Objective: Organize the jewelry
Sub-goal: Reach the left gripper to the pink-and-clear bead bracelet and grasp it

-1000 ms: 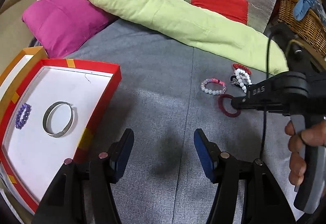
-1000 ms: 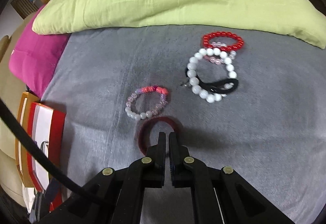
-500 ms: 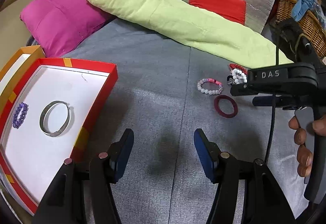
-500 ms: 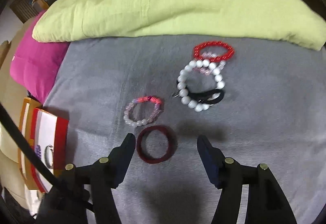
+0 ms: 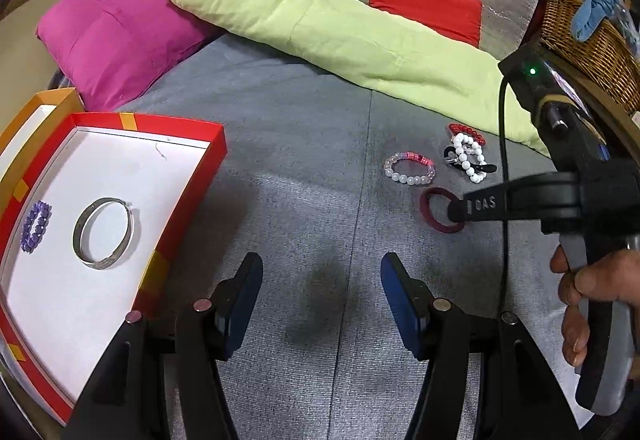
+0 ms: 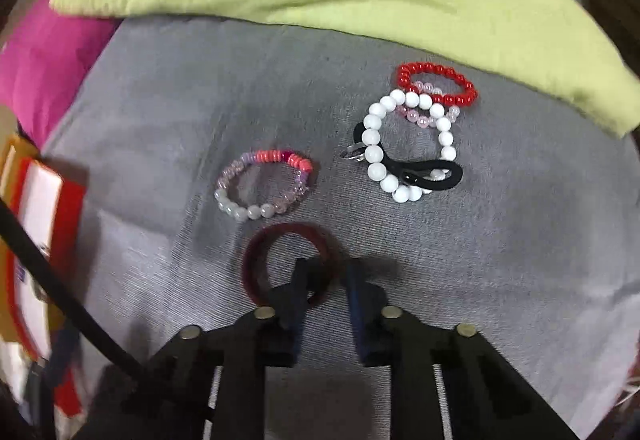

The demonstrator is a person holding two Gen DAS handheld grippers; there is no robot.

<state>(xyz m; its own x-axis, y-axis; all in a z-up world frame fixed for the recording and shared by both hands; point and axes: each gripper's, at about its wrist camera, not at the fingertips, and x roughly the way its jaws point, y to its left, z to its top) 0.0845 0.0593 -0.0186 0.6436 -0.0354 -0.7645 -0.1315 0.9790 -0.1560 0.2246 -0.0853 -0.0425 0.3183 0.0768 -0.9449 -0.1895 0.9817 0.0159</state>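
A dark red bangle lies flat on the grey cover. My right gripper points down over its right rim. One finger is inside the ring and the other outside, and the jaws are closing with a small gap still showing. Behind the bangle lie a pink-and-white bead bracelet and a pile made of a white bead bracelet, a red bead bracelet and a black loop. My left gripper hangs open and empty over bare cover beside the red box.
The white-lined box holds a silver bangle and a purple bead bracelet. A green pillow and a magenta cushion line the far edge. A wicker basket stands at the right. A hand holds the right gripper's handle.
The right gripper went from shut to wide open, dropped onto the dark red bangle's rim, and its jaws have narrowed around it. The left gripper has not moved.
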